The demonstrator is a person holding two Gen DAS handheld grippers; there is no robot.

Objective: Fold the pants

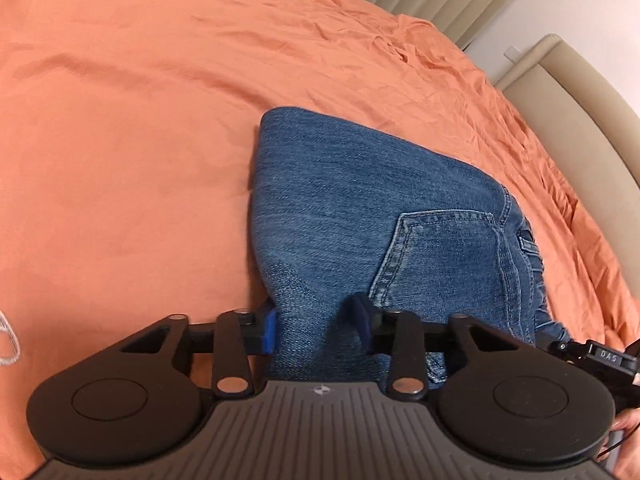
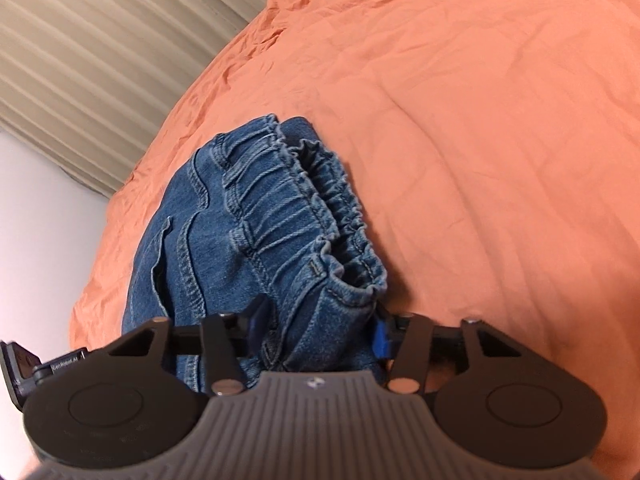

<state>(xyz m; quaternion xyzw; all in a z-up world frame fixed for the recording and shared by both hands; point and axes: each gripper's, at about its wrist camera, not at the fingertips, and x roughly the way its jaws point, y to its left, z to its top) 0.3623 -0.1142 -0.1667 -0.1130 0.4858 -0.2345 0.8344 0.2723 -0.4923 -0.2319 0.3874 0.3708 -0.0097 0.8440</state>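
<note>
Blue denim pants (image 1: 352,216) lie folded on an orange bedsheet (image 1: 120,140), back pocket up. My left gripper (image 1: 316,324) has its blue-padded fingers on either side of a bunch of the denim at the near edge and is shut on it. In the right wrist view the pants (image 2: 240,220) show their gathered elastic waistband (image 2: 304,200). My right gripper (image 2: 320,328) is shut on the denim just below the waistband, with fabric filling the gap between its fingers.
The orange sheet (image 2: 480,120) covers the whole bed around the pants. Beige curtains (image 2: 100,60) and a white wall (image 2: 40,220) stand past the bed's edge. A beige padded headboard (image 1: 580,92) is at the right. The other gripper's tip (image 1: 600,356) shows at the right.
</note>
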